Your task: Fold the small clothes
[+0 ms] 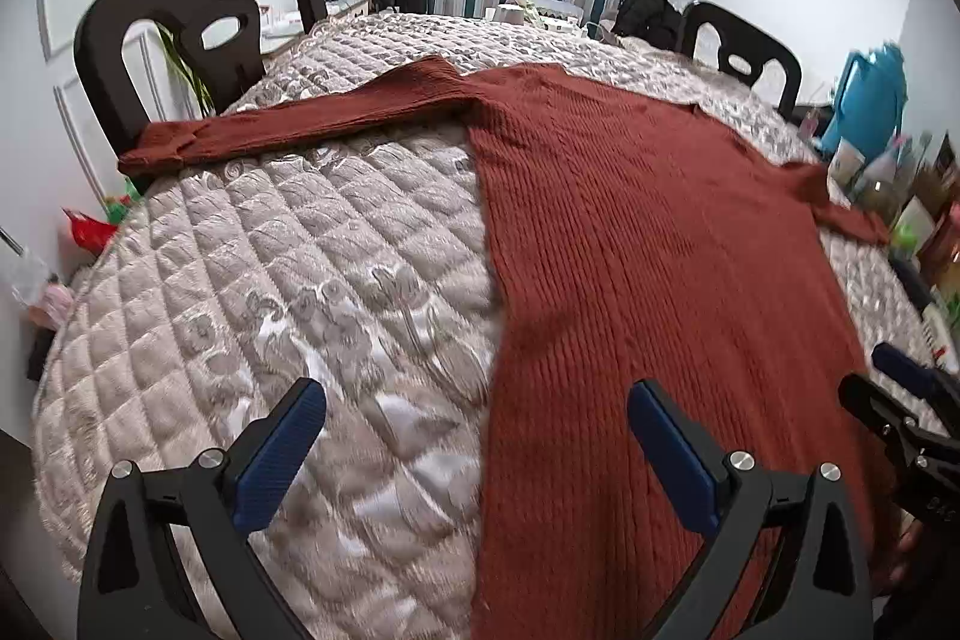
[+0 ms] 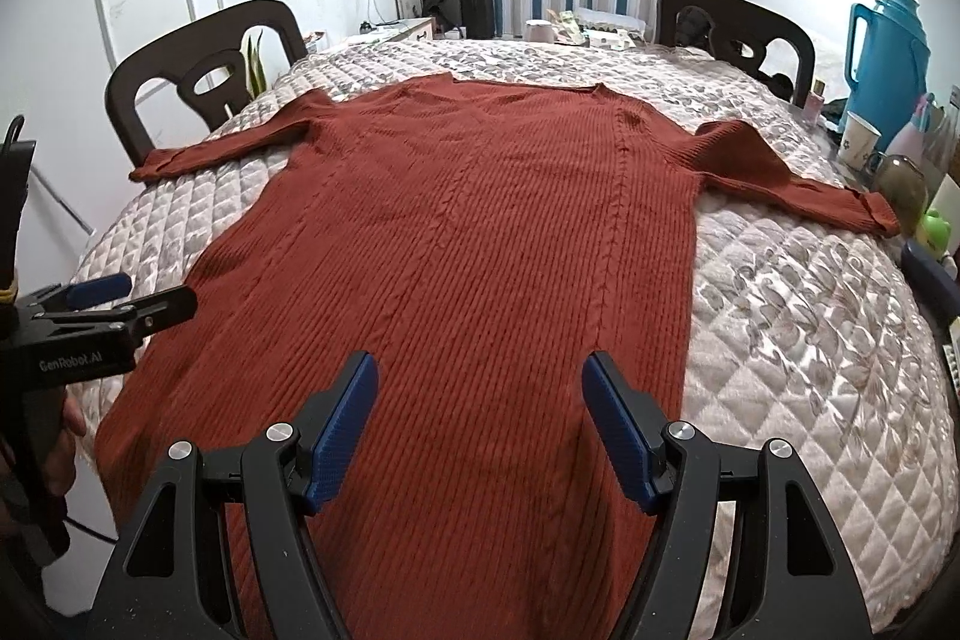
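A rust-red ribbed knit sweater [image 2: 480, 232] lies flat on the quilted table cover, hem toward me, both sleeves spread out to the sides. It also shows in the left wrist view [image 1: 648, 244]. My left gripper [image 1: 477, 400] is open and empty, above the sweater's left edge near the hem; its left finger is over the quilt. It shows at the left of the right wrist view [image 2: 129, 295]. My right gripper [image 2: 480, 370] is open and empty over the middle of the sweater near the hem. It shows at the right edge of the left wrist view [image 1: 882, 376].
The grey quilted cover [image 1: 270, 292] spans the whole table. Dark chairs stand at the far left [image 2: 204, 70] and far right [image 2: 738, 34]. A blue thermos [image 2: 888, 52], cups and bottles [image 2: 861, 139] crowd the right edge next to the right sleeve.
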`<move>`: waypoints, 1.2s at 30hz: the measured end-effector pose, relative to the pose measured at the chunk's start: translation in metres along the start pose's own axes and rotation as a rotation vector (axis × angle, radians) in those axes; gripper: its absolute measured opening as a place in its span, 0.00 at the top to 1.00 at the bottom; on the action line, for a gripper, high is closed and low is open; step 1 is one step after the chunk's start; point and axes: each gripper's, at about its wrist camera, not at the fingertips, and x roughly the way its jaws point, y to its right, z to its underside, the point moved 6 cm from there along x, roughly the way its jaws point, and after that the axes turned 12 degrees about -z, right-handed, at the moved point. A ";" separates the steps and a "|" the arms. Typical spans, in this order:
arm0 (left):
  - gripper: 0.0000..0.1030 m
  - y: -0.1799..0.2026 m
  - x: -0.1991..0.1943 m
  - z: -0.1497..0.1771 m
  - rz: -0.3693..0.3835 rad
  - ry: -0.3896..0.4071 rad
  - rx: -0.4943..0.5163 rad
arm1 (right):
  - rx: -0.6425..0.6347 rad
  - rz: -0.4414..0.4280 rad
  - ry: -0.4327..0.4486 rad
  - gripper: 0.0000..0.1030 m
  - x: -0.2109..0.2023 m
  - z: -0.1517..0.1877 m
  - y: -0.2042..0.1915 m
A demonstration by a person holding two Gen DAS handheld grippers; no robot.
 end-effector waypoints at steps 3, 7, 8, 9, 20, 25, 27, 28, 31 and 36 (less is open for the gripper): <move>0.01 -0.010 0.007 -0.008 0.040 -0.013 -0.048 | 0.021 -0.007 0.009 0.31 0.002 -0.009 0.005; 0.01 -0.030 0.017 -0.020 0.056 -0.010 -0.135 | 0.032 -0.010 0.015 0.31 0.006 -0.019 0.007; 0.01 -0.034 0.018 -0.023 0.047 -0.003 -0.147 | 0.032 -0.009 0.014 0.31 0.007 -0.021 0.007; 0.01 -0.039 0.019 -0.026 0.036 0.007 -0.157 | 0.032 -0.008 0.013 0.31 0.009 -0.024 0.007; 0.01 -0.094 0.050 -0.055 0.003 -0.009 -0.261 | 0.010 -0.041 0.005 0.31 0.028 -0.044 -0.005; 0.08 -0.132 0.054 -0.066 0.034 0.024 -0.395 | 0.006 -0.051 0.005 0.31 0.034 -0.050 -0.010; 0.14 -0.148 0.056 -0.070 0.027 0.036 -0.445 | 0.007 -0.053 0.002 0.31 0.037 -0.050 -0.011; 0.19 -0.157 0.057 -0.072 0.024 0.042 -0.465 | 0.009 -0.054 0.000 0.31 0.039 -0.051 -0.011; 0.23 -0.179 0.064 -0.080 0.013 0.053 -0.533 | 0.014 -0.057 -0.008 0.31 0.044 -0.051 -0.011; 0.23 -0.204 0.081 -0.087 -0.011 0.048 -0.618 | 0.016 -0.062 -0.016 0.31 0.051 -0.054 -0.012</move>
